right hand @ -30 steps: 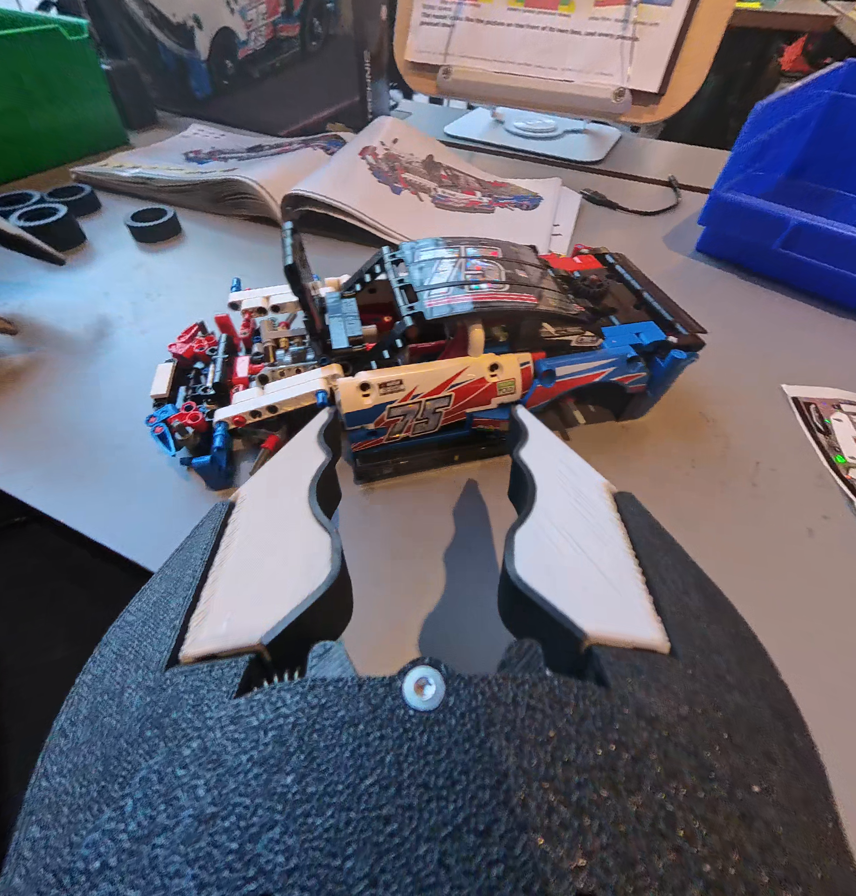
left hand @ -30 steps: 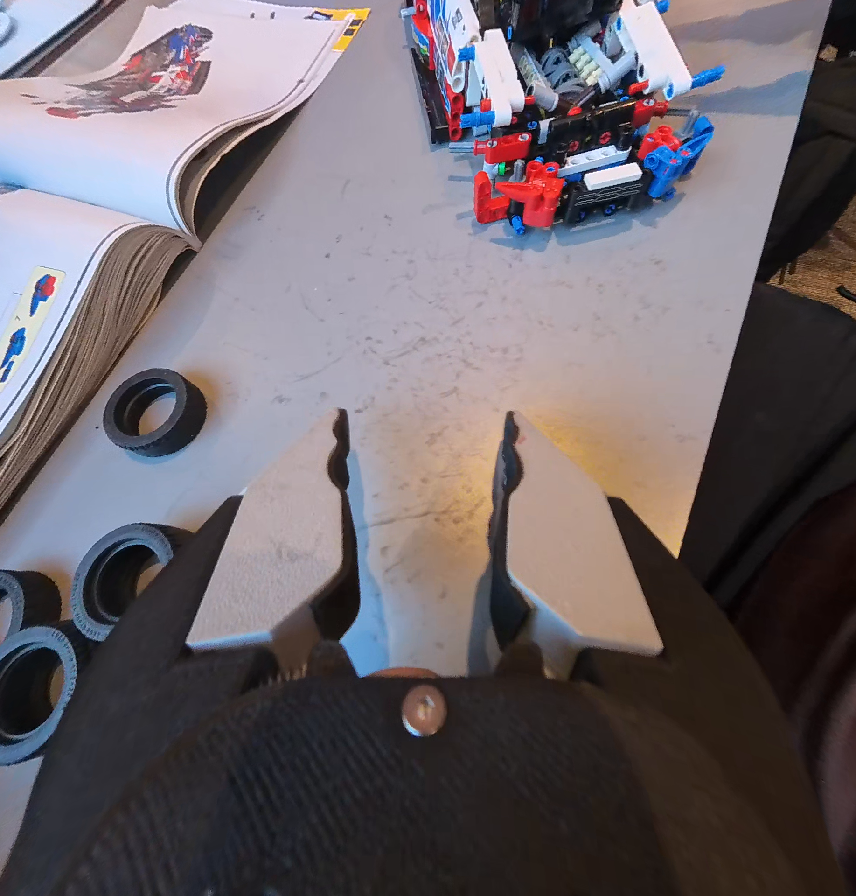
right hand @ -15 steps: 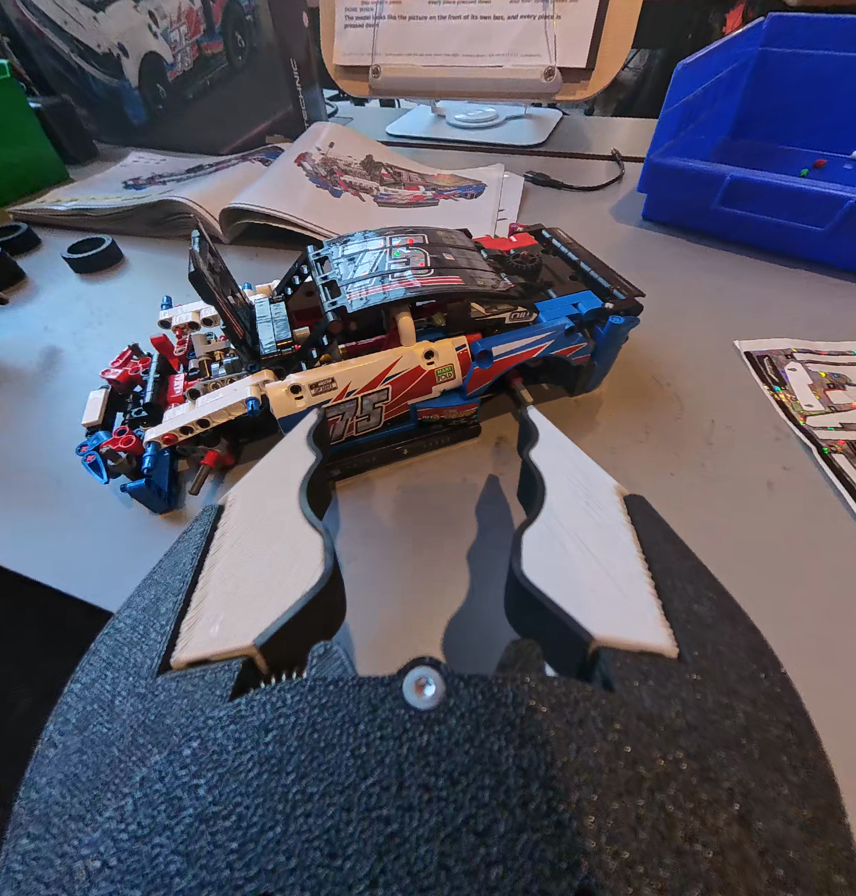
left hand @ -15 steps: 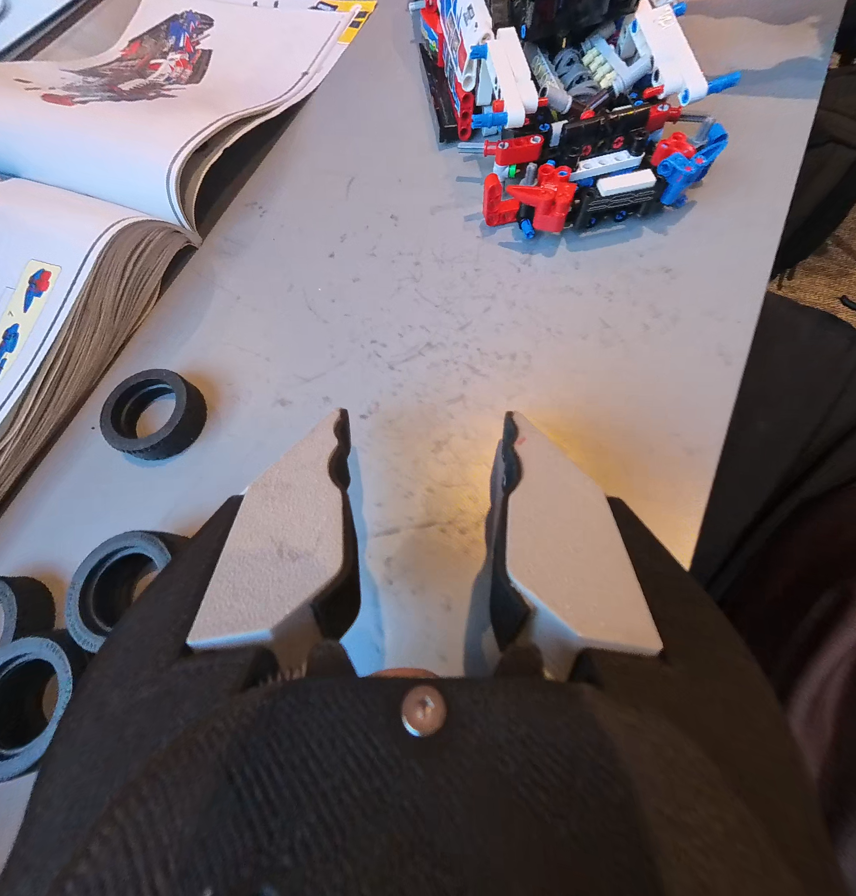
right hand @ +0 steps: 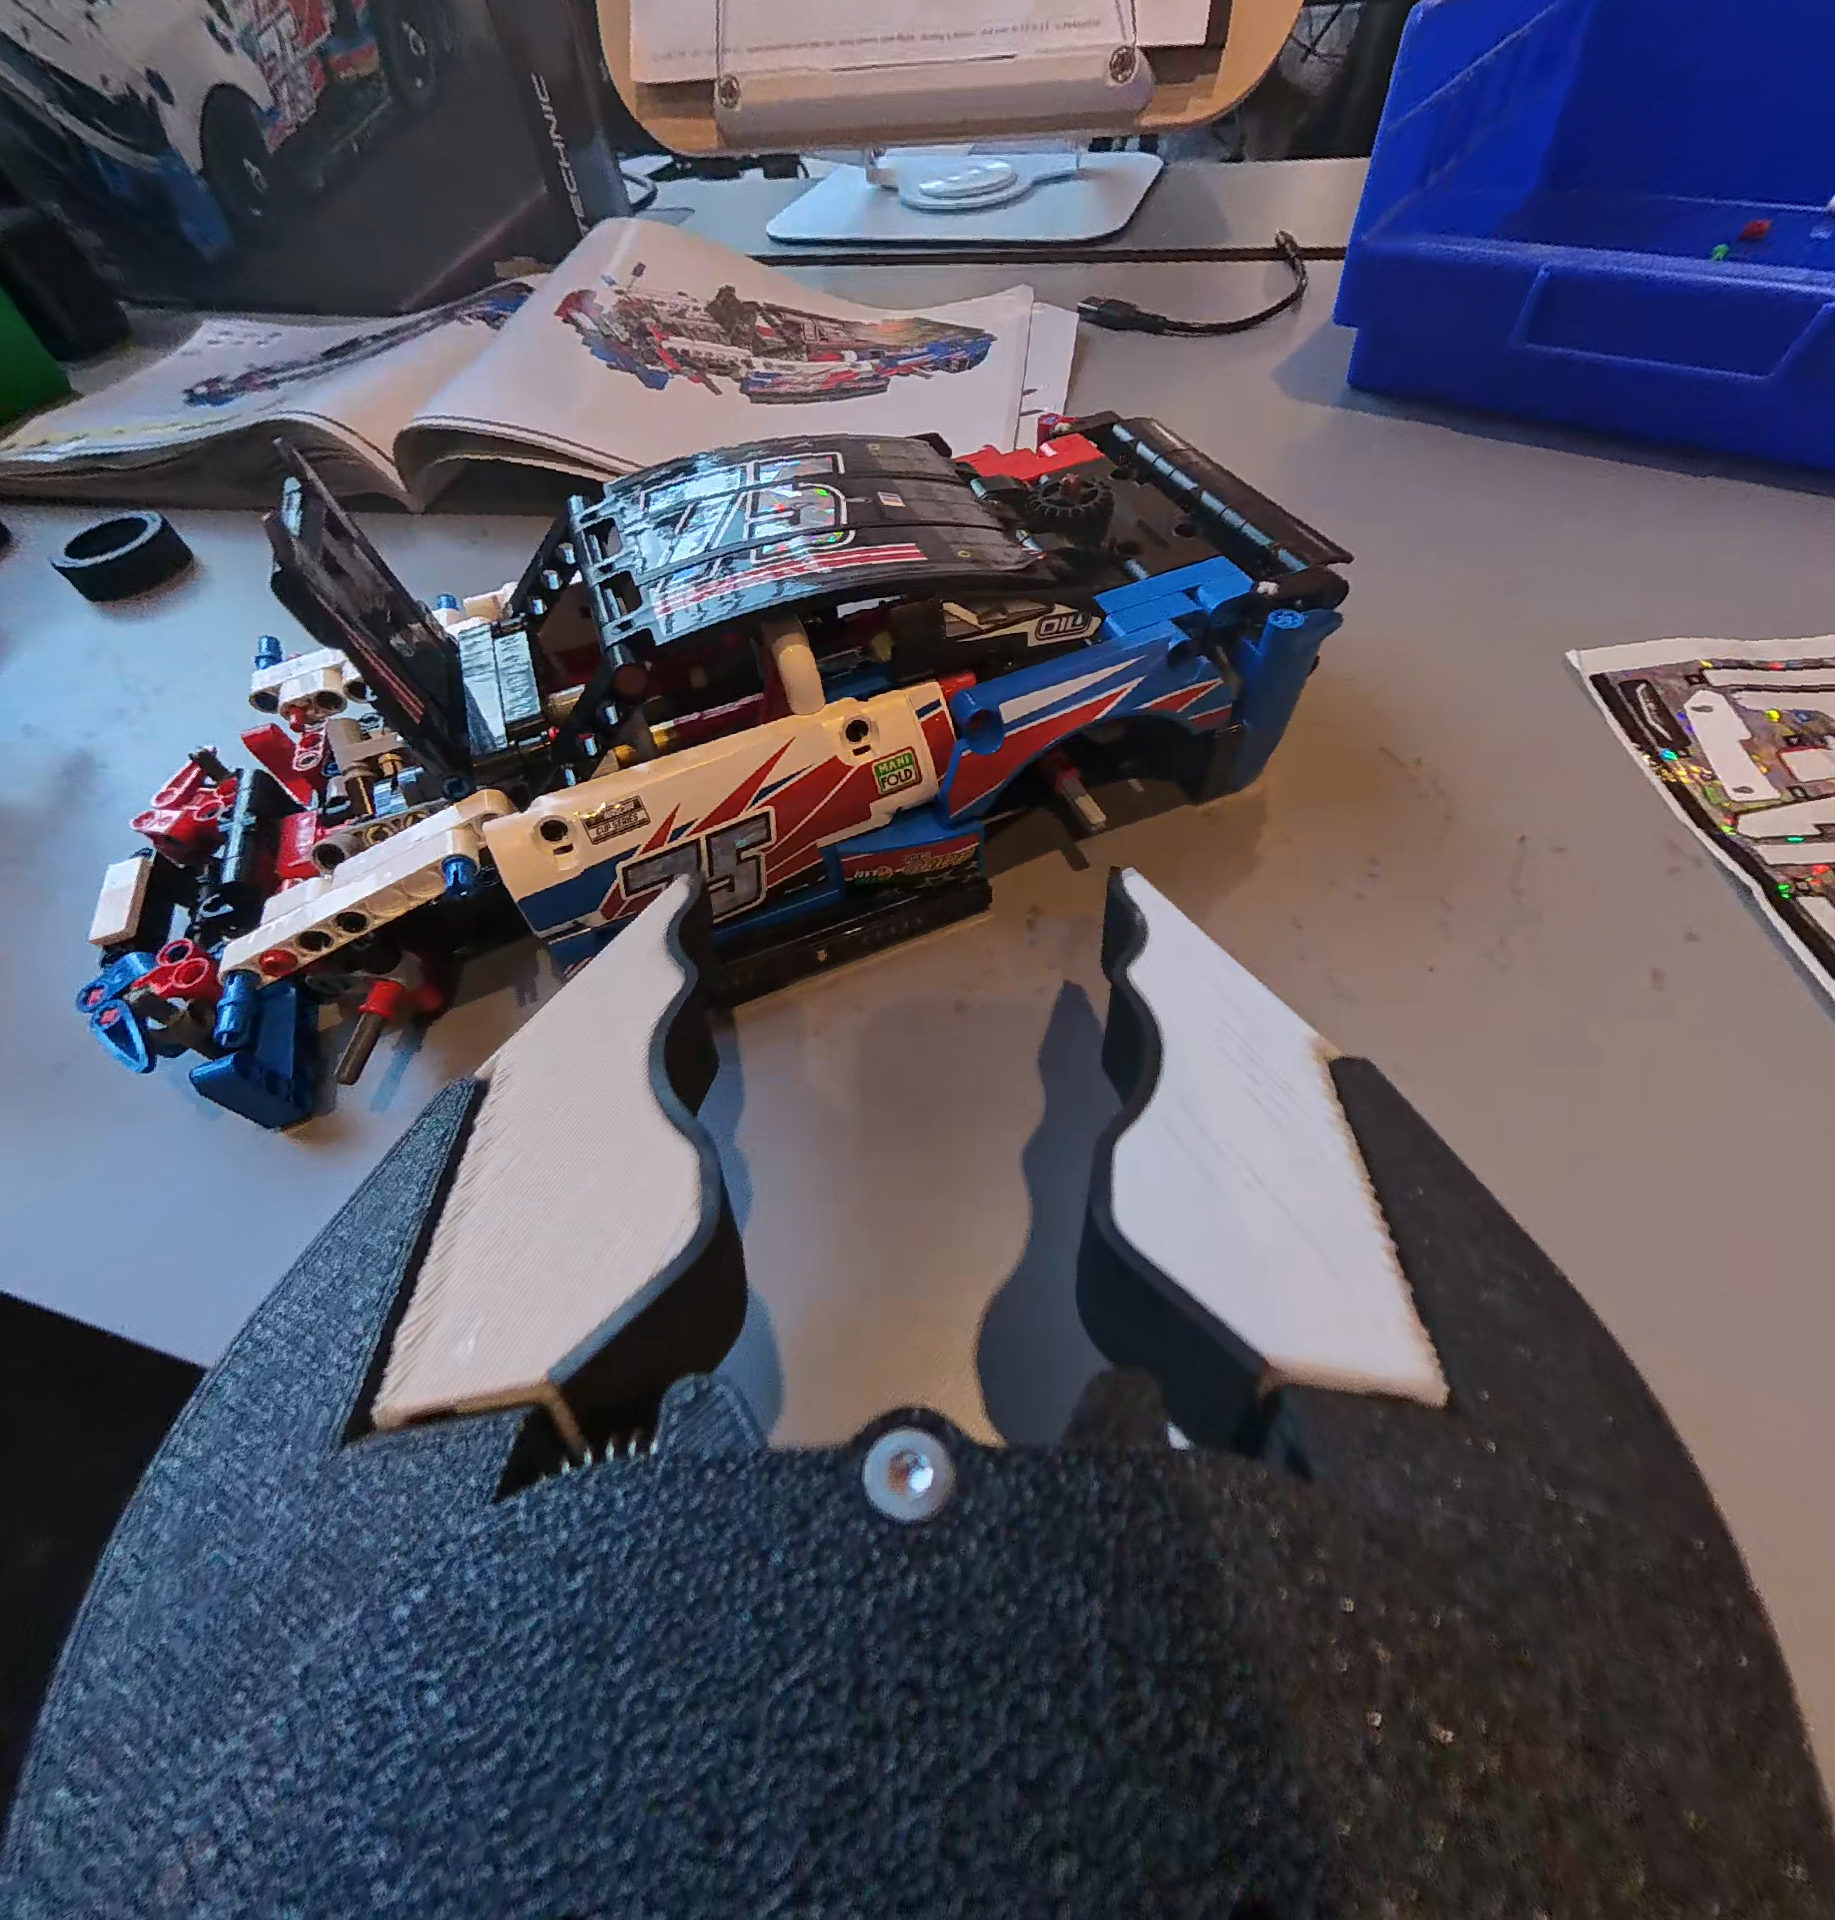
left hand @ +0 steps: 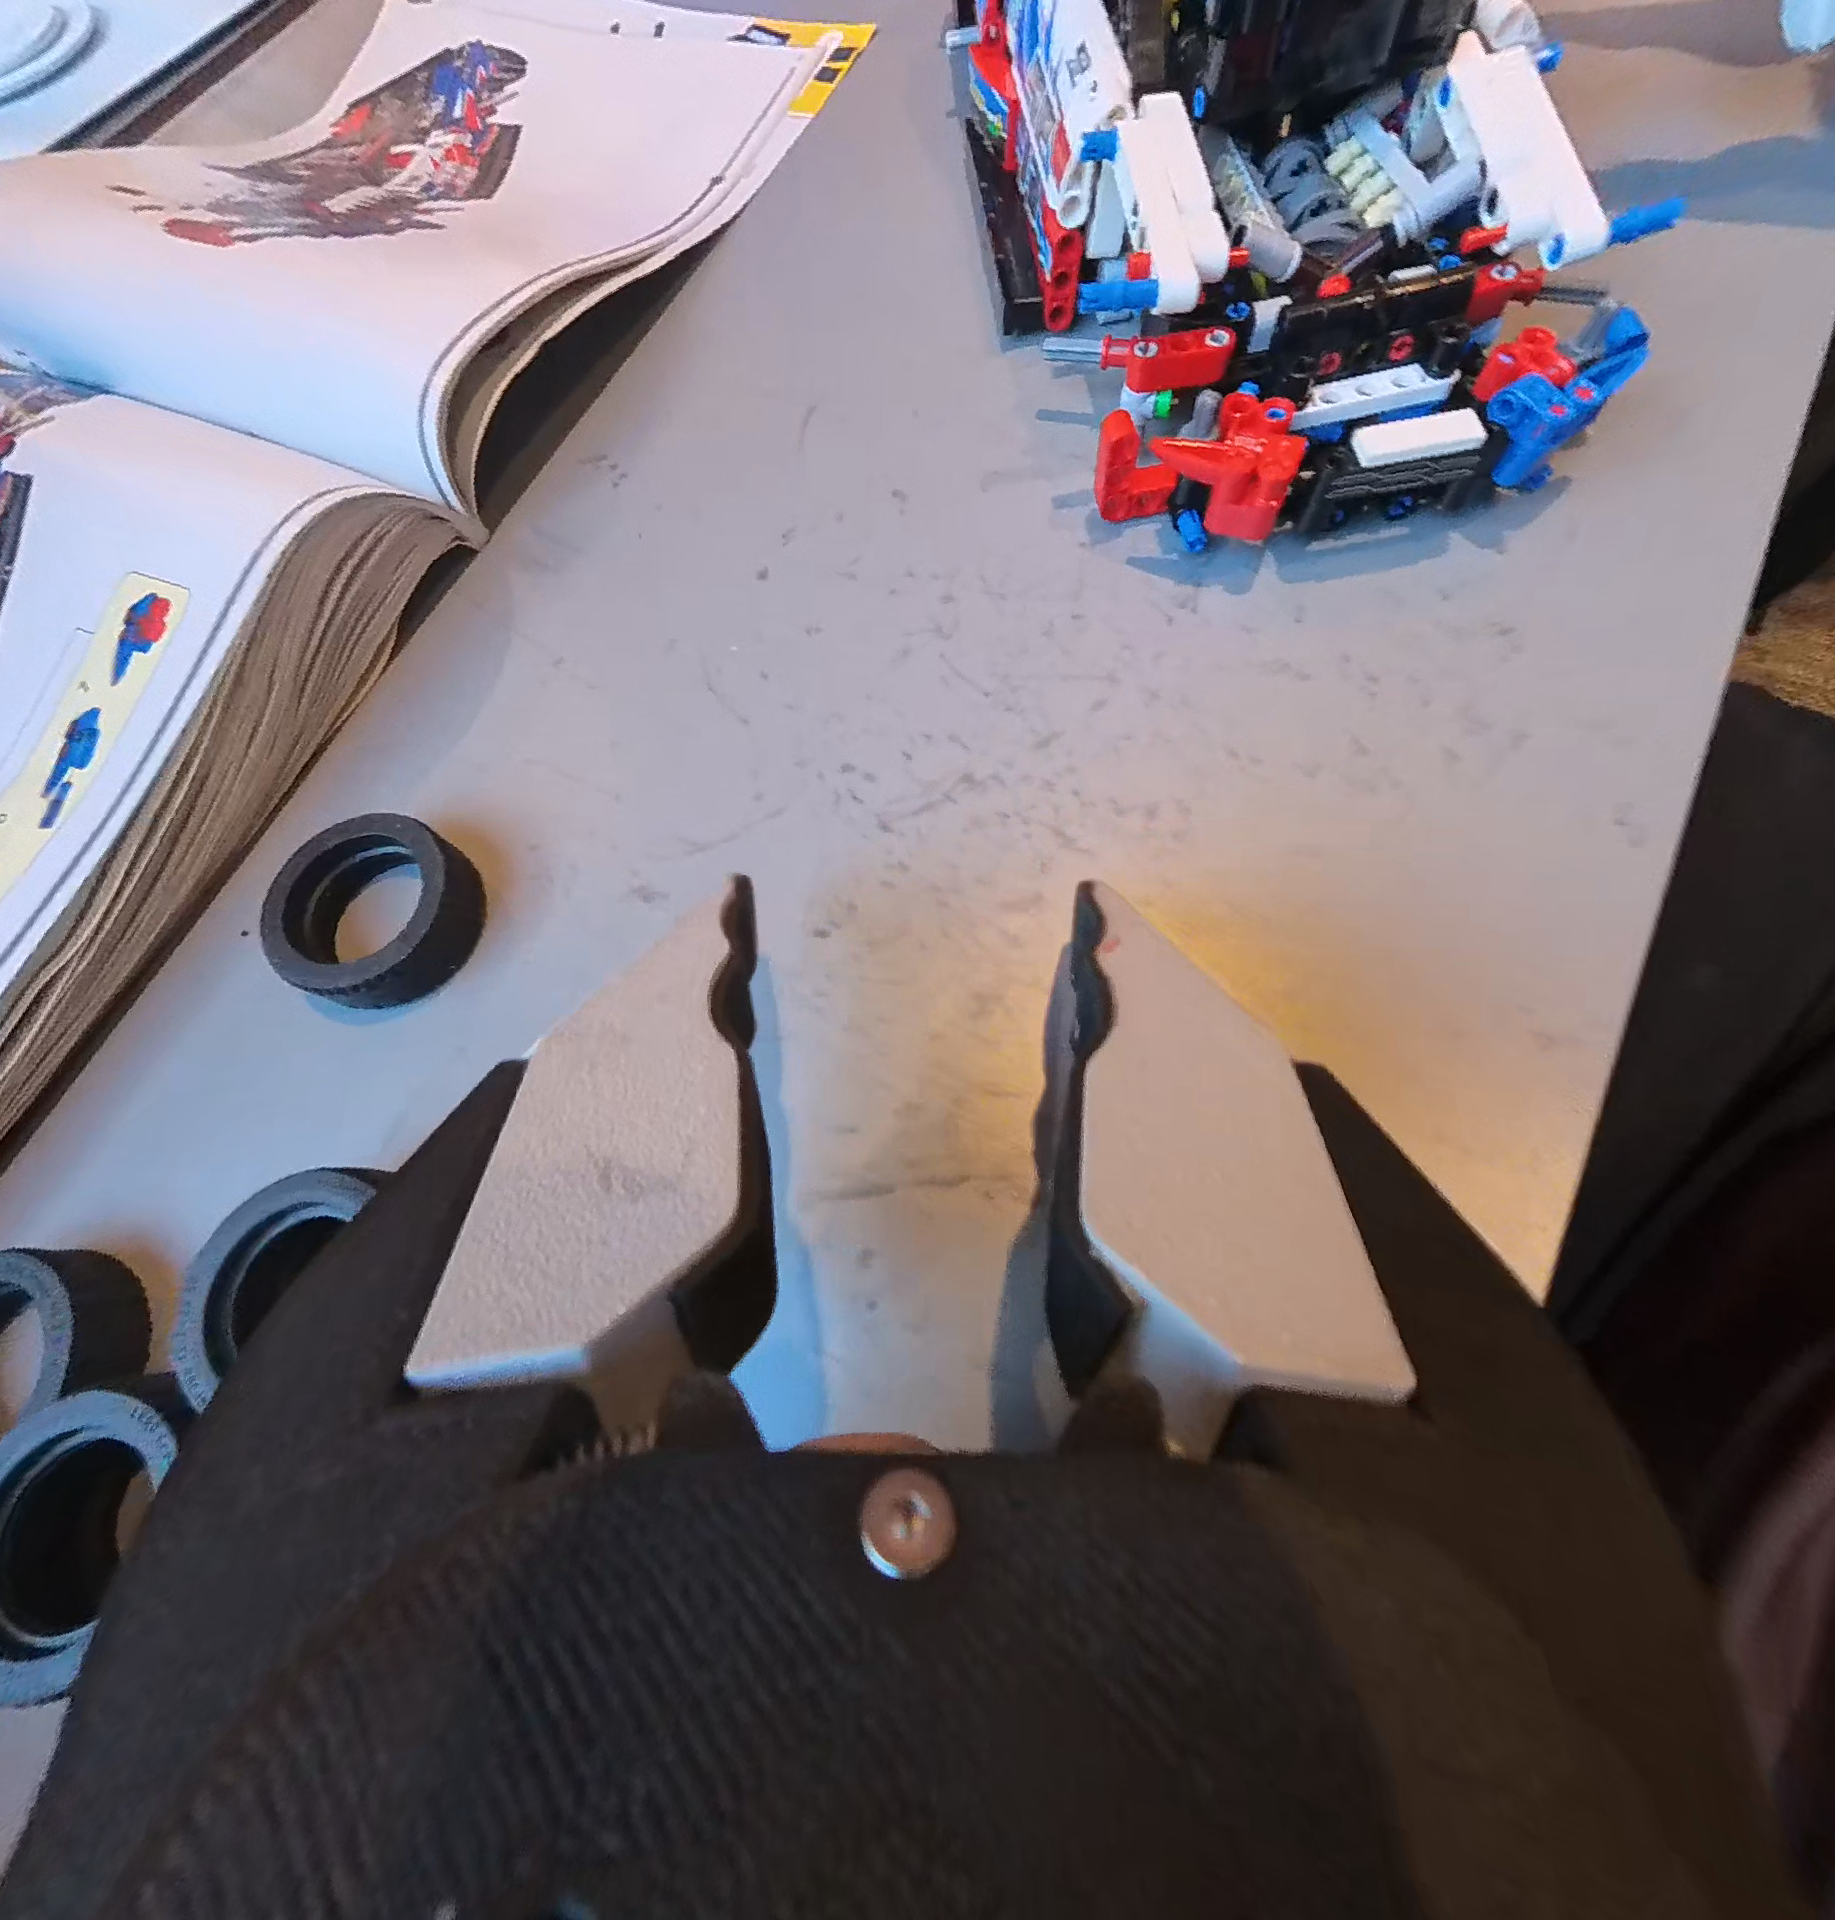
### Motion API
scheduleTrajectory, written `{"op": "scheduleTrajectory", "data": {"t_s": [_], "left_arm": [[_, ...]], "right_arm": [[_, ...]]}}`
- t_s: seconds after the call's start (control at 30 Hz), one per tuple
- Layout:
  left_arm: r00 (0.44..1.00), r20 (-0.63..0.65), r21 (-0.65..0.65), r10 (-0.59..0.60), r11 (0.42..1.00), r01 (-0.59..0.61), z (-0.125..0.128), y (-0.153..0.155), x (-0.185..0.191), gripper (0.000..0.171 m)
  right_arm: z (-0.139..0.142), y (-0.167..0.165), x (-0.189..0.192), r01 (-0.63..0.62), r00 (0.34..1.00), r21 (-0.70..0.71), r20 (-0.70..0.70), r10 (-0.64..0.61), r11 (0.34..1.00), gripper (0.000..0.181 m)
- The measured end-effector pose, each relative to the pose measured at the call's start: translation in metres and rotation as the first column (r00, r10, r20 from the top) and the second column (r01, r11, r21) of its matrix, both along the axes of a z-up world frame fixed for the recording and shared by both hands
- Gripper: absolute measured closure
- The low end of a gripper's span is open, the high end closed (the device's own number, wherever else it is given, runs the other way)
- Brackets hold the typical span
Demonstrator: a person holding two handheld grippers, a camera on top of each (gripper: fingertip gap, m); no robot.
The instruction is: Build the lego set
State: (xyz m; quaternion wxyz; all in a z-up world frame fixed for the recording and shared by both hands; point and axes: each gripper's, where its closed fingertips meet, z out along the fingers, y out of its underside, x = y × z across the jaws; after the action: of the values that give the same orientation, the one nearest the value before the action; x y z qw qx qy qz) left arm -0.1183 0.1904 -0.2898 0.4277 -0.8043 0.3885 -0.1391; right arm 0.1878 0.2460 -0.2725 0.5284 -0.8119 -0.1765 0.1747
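In the left wrist view, the left gripper is seen held over the grey table with its jaws apart and nothing between them. The unfinished front end of the lego car, a cluster of red, blue, white and black parts, is found well ahead and to the right, near the table's edge. An open instruction booklet is laid along the left side, and a single black tyre is placed just beside its thick page stack. Three more tyres are grouped at the lower left, partly hidden by the gripper body. In the right wrist view, the right gripper is shown spread wide and empty, close to the car's near side; its left fingertip is seen in front of the white side panel, though contact cannot be judged. The lego car is set lengthwise on the table, its bonnet flap raised and no wheels fitted. A sticker sheet is laid at the right edge, a blue bin is placed behind it, and the booklet is spread beyond the car.
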Motion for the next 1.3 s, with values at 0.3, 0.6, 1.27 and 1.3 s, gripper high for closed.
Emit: {"op": "scheduleTrajectory", "data": {"t_s": [0.3, 0.6, 1.27, 1.3], "left_arm": [[0.983, 0.125, 0.003, 0.136, 0.991, -0.137, 0.018, 0.042, 0.002, 0.096], [0.993, 0.114, -0.013, 0.045, 0.999, -0.043, 0.054, 0.128, 0.041, 0.097], [0.885, 0.431, 0.101, -0.177, 0.984, 0.147, 0.064, 0.027, -0.011, 0.083], [0.874, 0.459, 0.064, -0.161, 0.987, 0.148, 0.061, 0.026, -0.016, 0.082]], "right_arm": [[0.005, 0.012, 0.005, 0.029, 1.0, -0.011, -0.007, -0.029, 1.0, 0.106], [-0.019, 0.016, 0.005, 0.02, 1.0, -0.156, 0.009, -0.019, 0.988, 0.106], [-0.004, 0.043, 0.009, 0.065, 0.998, -0.17, -0.01, -0.067, 0.983, 0.098], [-0.006, 0.045, 0.01, 0.065, 0.997, -0.193, -0.032, -0.072, 0.979, 0.095]]}}
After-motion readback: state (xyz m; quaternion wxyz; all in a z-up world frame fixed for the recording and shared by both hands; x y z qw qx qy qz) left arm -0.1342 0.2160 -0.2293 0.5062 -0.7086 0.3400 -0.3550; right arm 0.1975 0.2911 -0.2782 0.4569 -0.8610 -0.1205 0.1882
